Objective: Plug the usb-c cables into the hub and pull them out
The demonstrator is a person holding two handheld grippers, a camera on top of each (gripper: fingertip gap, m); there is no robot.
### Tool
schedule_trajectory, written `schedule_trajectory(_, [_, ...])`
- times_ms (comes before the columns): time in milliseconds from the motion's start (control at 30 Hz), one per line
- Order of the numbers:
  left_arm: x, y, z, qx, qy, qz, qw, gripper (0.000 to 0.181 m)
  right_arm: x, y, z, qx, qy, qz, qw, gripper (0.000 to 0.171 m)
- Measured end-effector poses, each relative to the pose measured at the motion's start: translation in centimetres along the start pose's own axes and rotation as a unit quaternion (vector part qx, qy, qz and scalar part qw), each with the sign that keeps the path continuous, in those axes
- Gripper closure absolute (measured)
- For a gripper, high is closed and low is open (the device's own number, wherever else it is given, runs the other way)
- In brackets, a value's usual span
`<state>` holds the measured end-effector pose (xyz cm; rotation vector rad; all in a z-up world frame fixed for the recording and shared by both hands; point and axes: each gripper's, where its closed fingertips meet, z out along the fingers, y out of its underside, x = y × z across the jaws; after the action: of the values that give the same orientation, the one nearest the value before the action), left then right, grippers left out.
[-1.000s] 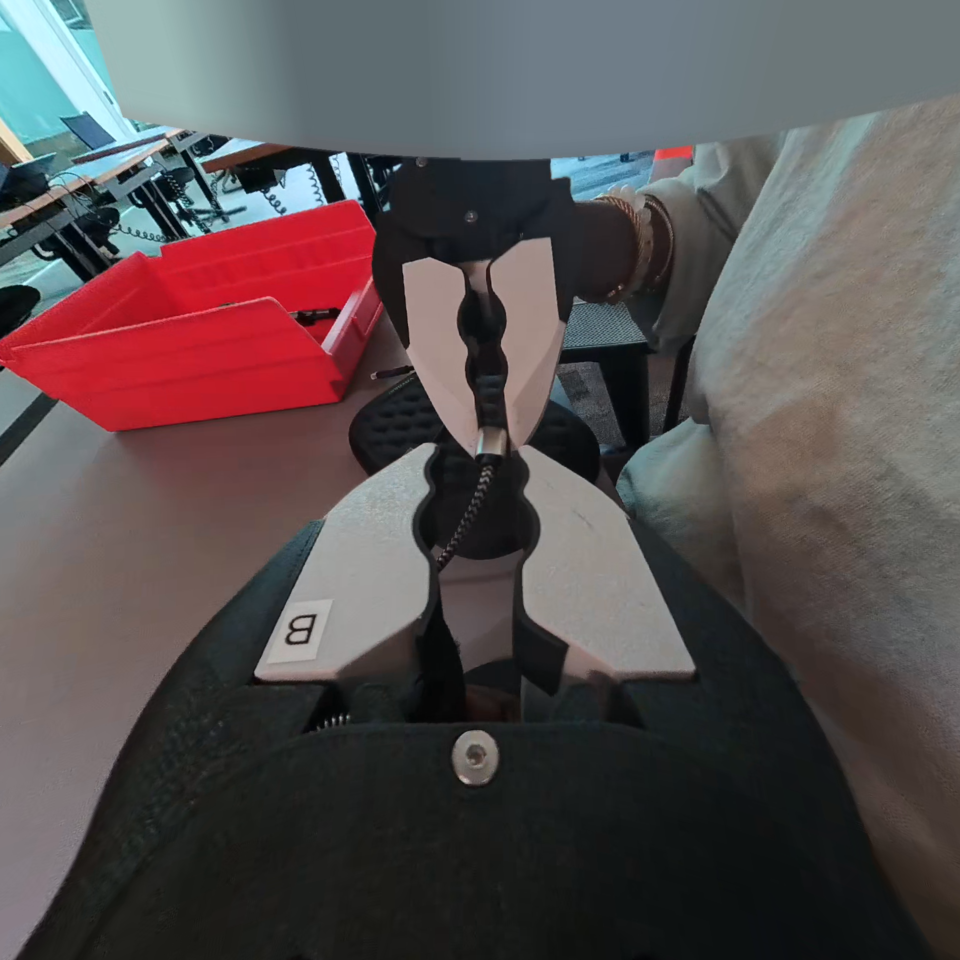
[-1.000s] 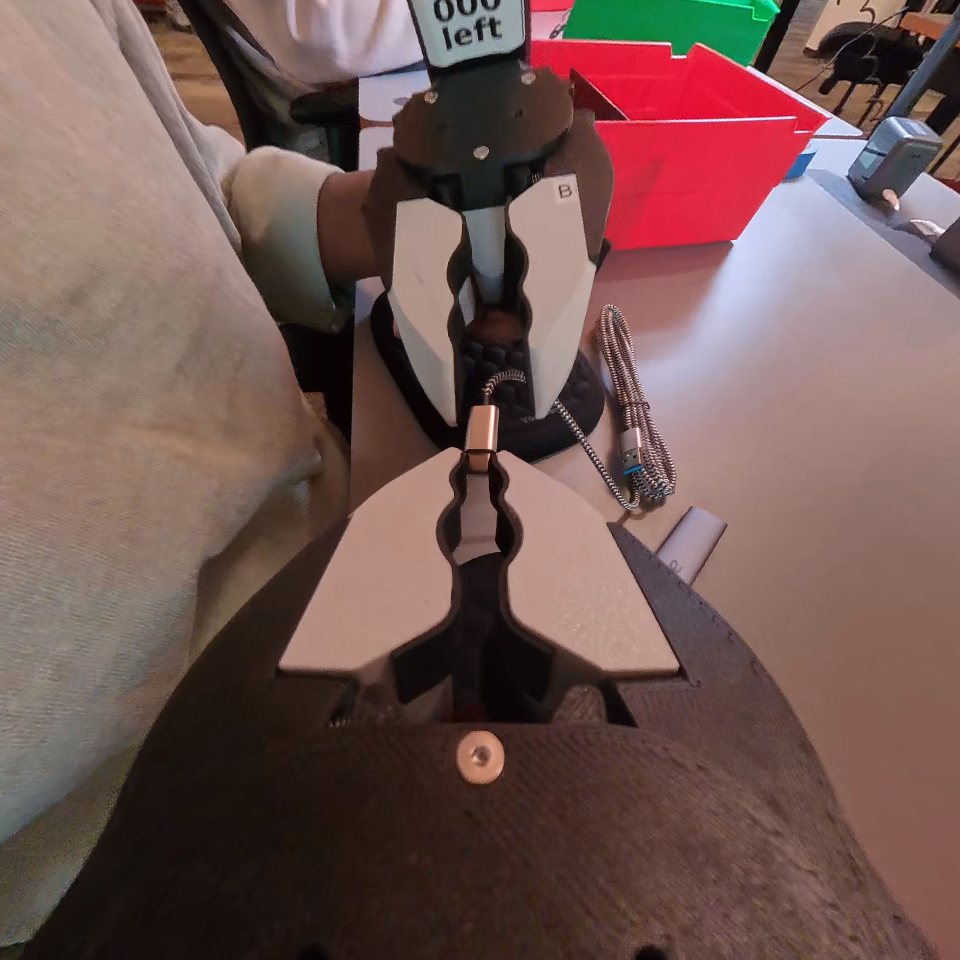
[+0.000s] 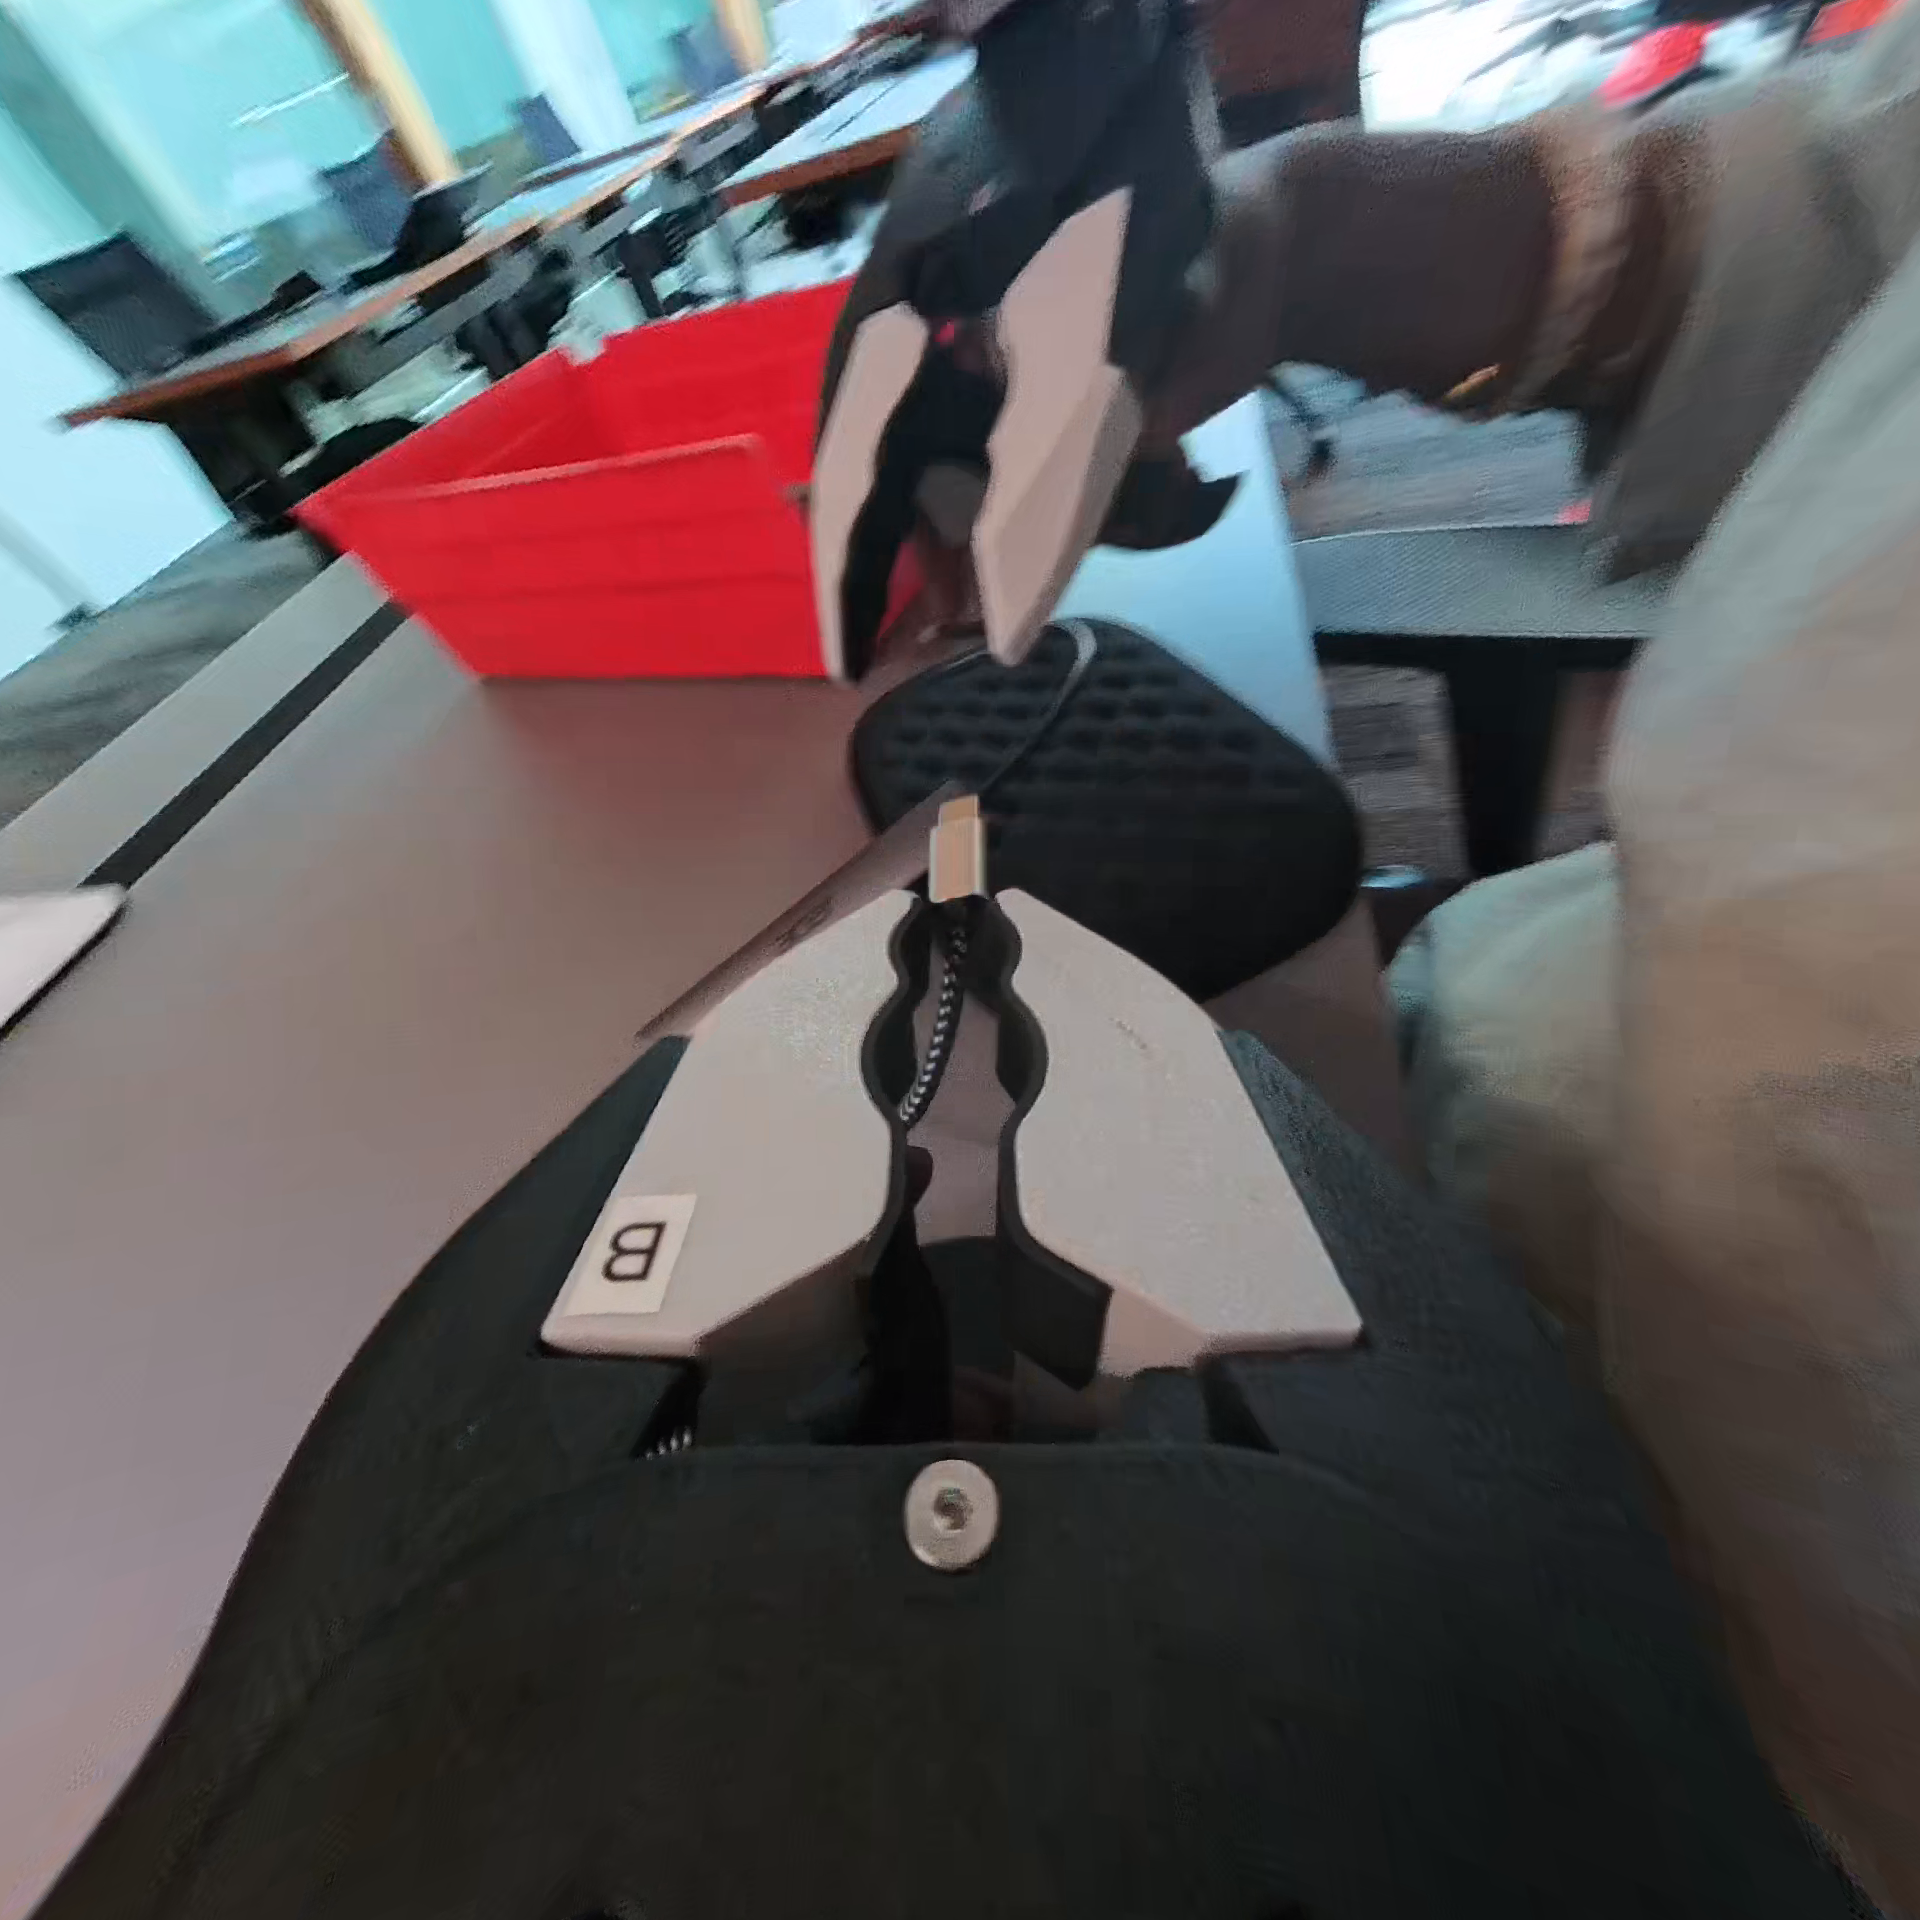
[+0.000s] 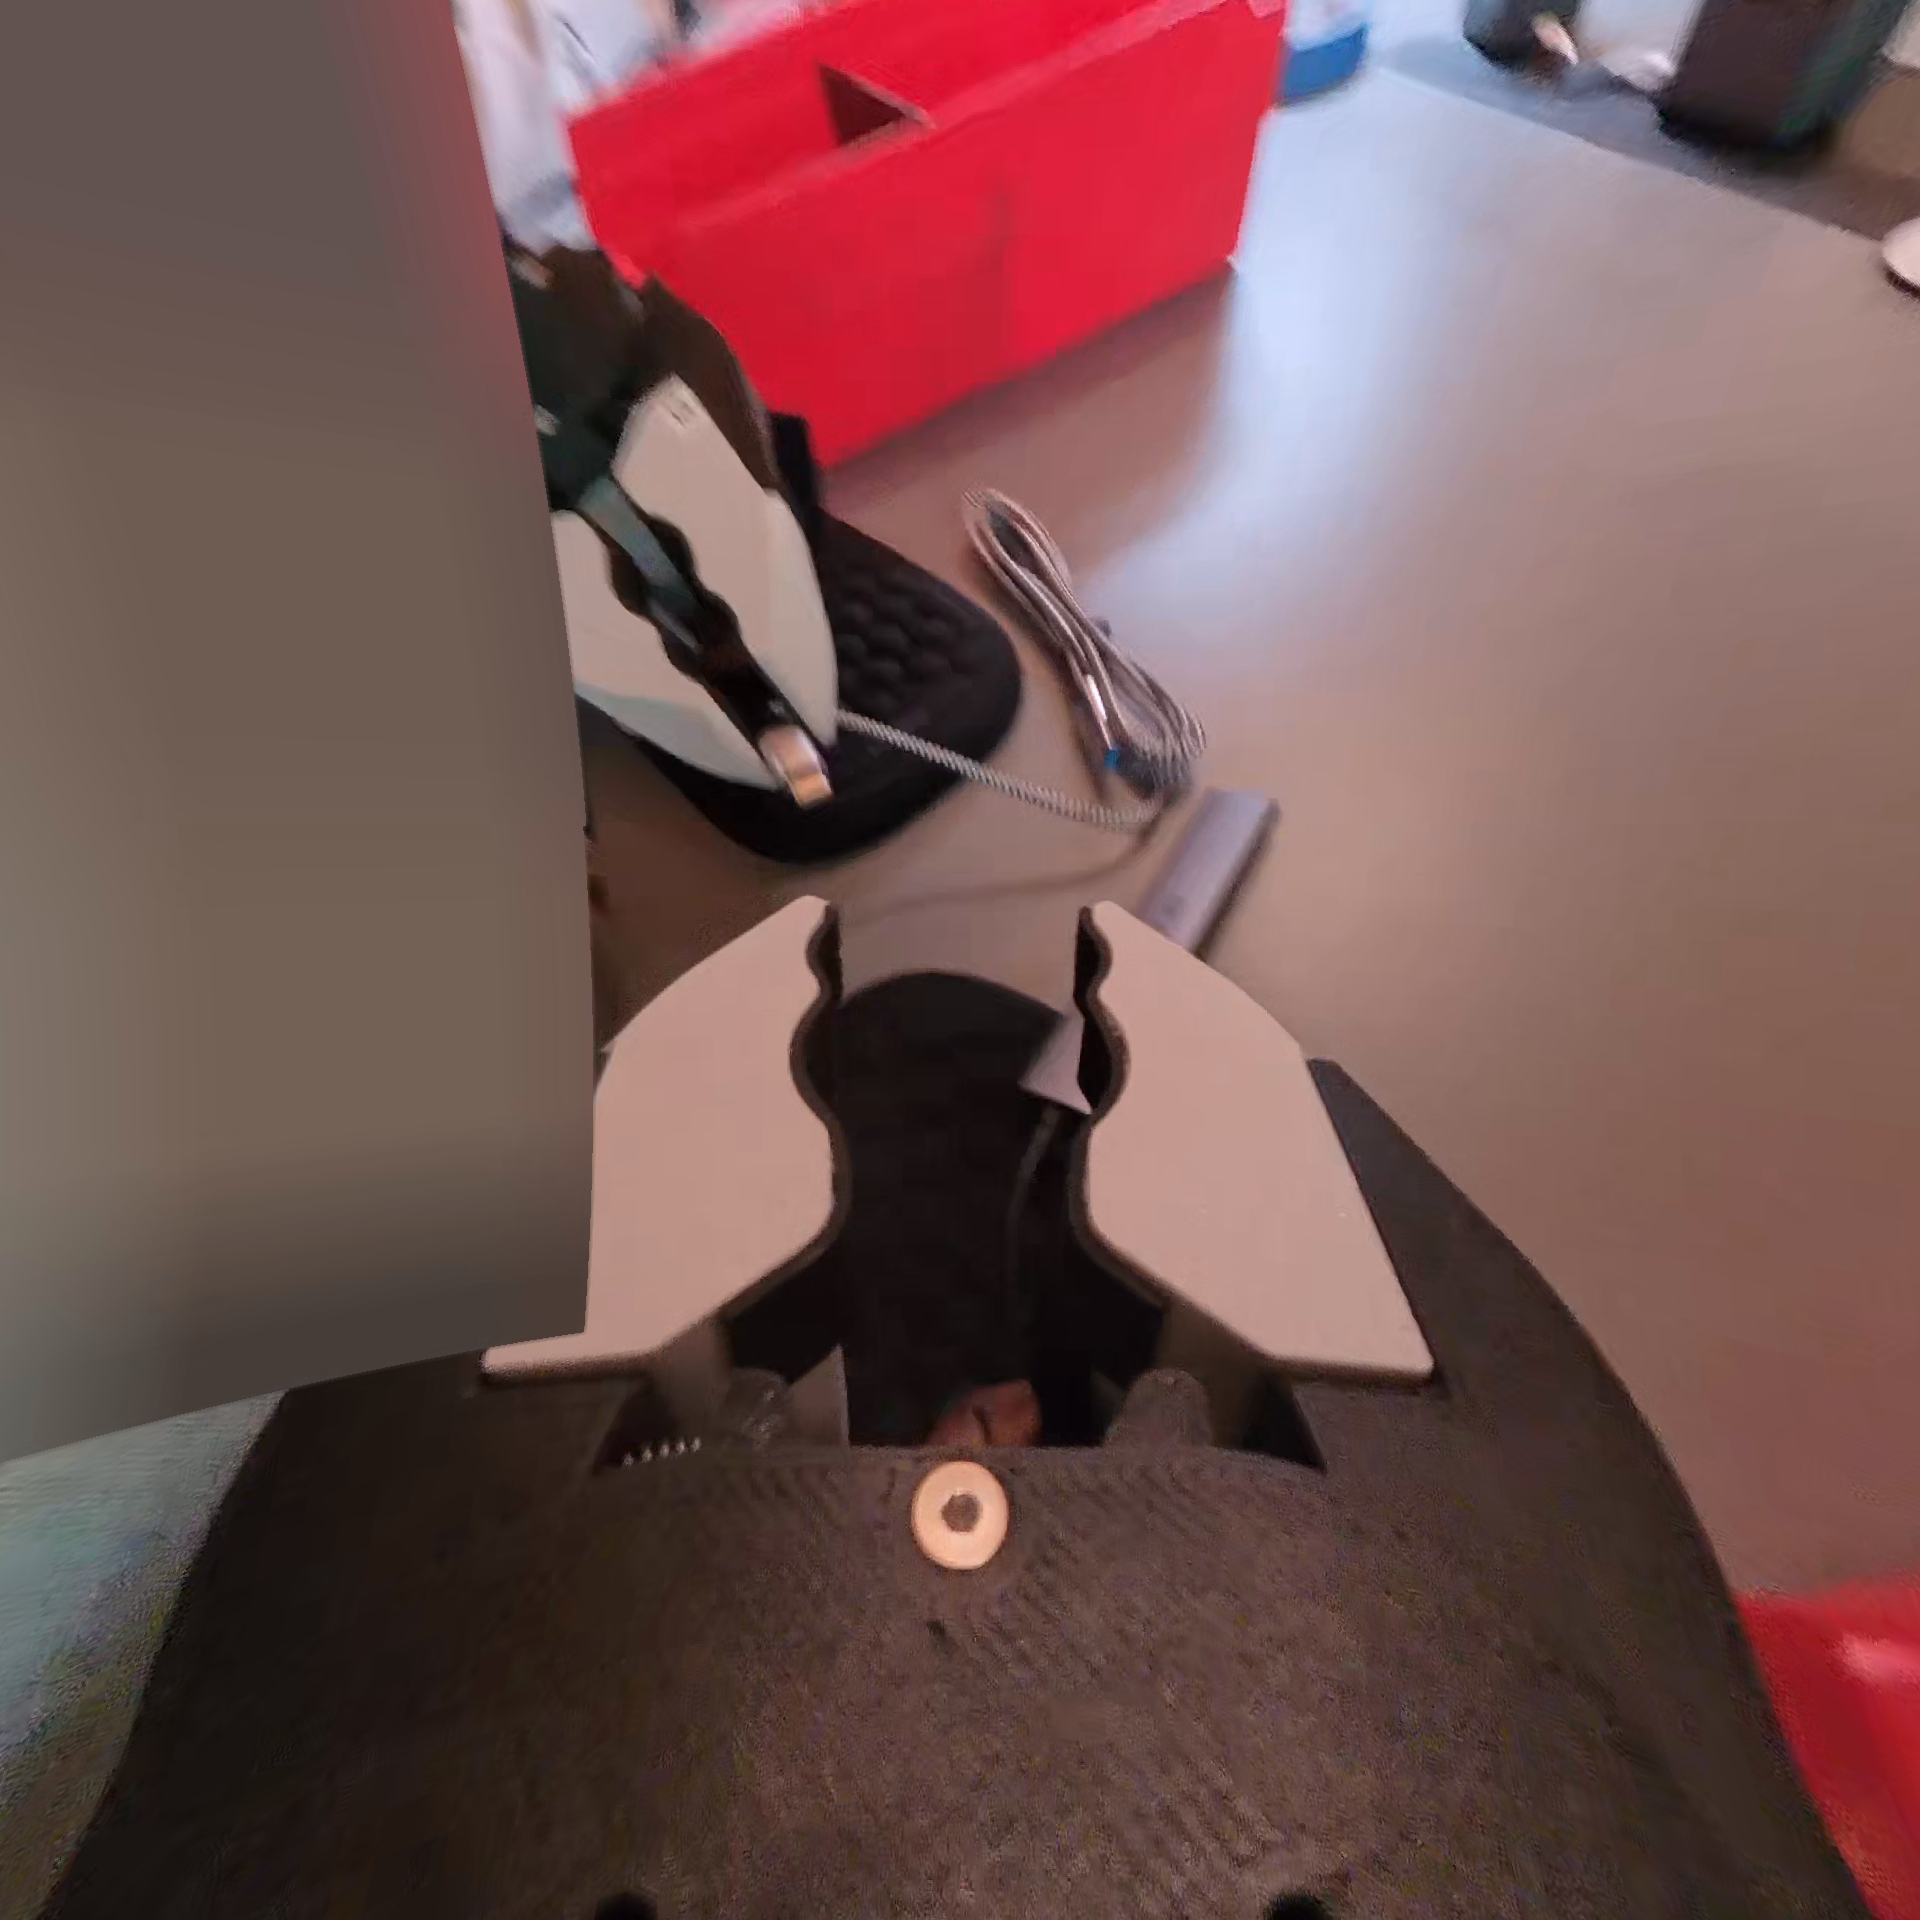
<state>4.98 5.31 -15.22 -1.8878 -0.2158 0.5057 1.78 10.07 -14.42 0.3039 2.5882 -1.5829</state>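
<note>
The left gripper (image 3: 958, 902) is clamping a braided USB-C cable (image 3: 940, 1029) between its closed fingers, the silver plug (image 3: 954, 854) sticking out past the tips and the braid trailing back through the wavy slot. In the right wrist view the same plug (image 4: 798, 765) is pointing down and toward the camera, and the cable's braided length (image 4: 961, 767) is running across to a coiled bundle (image 4: 1091, 652) lying on the surface. The right gripper (image 4: 956, 912) is standing wide open with nothing between its fingers; in the left wrist view it (image 3: 925, 655) is hanging above the surface, tips spread and aimed down. The grey hub (image 4: 1210, 860) is lying flat on the surface just beside the coil's near end, apart from both grippers, and the plug is not seated in it; from the left wrist view only a sliver of the hub (image 3: 790, 935) is showing beyond the left finger. The surface (image 3: 416, 831) is a smooth brown-grey tabletop catching pale reflections. A black padded wrist rest (image 3: 1143, 810) is sitting near its edge, and a red plastic bin (image 3: 582, 561) is standing farther back. Behind it the room is opening into rows of office desks (image 3: 499, 270) with dark chairs and a teal glass wall (image 3: 156, 135), all blurred. A person's light sleeve (image 3: 1714, 935) is filling the right side of the left wrist view.
</note>
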Motion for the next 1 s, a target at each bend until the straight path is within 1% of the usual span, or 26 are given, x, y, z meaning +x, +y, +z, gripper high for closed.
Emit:
schedule_trajectory(33, [-0.6, 0.3, 0.1, -0.012, -0.027, -0.009, 1.000, 0.171, 0.7, 0.8, 0.0, -0.027, 0.028, -0.009, 0.999, 0.125])
schedule_trajectory(67, [-0.9, 0.5, 0.2, -0.022, -0.044, -0.015, 0.999, 0.171, 1.3, 1.8, 0.3, -0.056, 0.054, -0.022, 0.997, 0.122])
schedule_trajectory(167, [-1.6, 1.2, 0.5, -0.050, -0.067, -0.037, 0.996, 0.171, 2.0, 4.4, 1.4, -0.123, 0.116, -0.061, 0.984, 0.122])
schedule_trajectory(233, [-2.0, 1.4, 0.7, -0.062, -0.079, -0.053, 0.994, 0.171, 2.6, 5.4, 1.8, -0.144, 0.160, -0.085, 0.973, 0.126])
schedule_trajectory(300, [-2.1, 1.4, 0.9, -0.070, -0.084, -0.067, 0.992, 0.171, 2.7, 5.6, 2.3, -0.145, 0.186, -0.094, 0.967, 0.138])
schedule_trajectory(333, [-2.1, 1.5, 1.0, -0.075, -0.085, -0.075, 0.991, 0.171, 2.8, 5.5, 2.5, -0.137, 0.196, -0.090, 0.967, 0.147])
schedule_trajectory(400, [-2.7, 1.9, 1.2, -0.090, -0.105, -0.092, 0.986, 0.171, 2.9, 5.2, 2.7, -0.121, 0.218, -0.090, 0.964, 0.148])
schedule_trajectory(500, [-4.0, 2.3, 1.3, -0.100, -0.139, -0.131, 0.977, 0.171, 3.9, 3.4, 2.1, -0.047, 0.277, -0.068, 0.957, 0.149])
schedule_trajectory(567, [-4.2, 1.3, 1.8, -0.069, -0.137, -0.174, 0.973, 0.171, 4.2, 1.9, 1.5, 0.009, 0.308, -0.055, 0.950, 0.149])
schedule_trajectory(700, [-4.9, 1.1, 2.8, -0.062, -0.153, -0.185, 0.969, 0.171, 4.2, -0.2, 0.6, 0.076, 0.339, -0.057, 0.936, 0.149])
schedule_trajectory(800, [-4.9, 1.2, 3.2, -0.070, -0.160, -0.169, 0.970, 0.171, 4.1, -0.6, 0.9, 0.083, 0.336, -0.053, 0.937, 0.149])
schedule_trajectory(1000, [-4.4, 1.5, 3.5, -0.079, -0.152, -0.153, 0.973, 0.171, 3.4, -0.8, 1.7, 0.070, 0.335, -0.094, 0.935, 0.149])
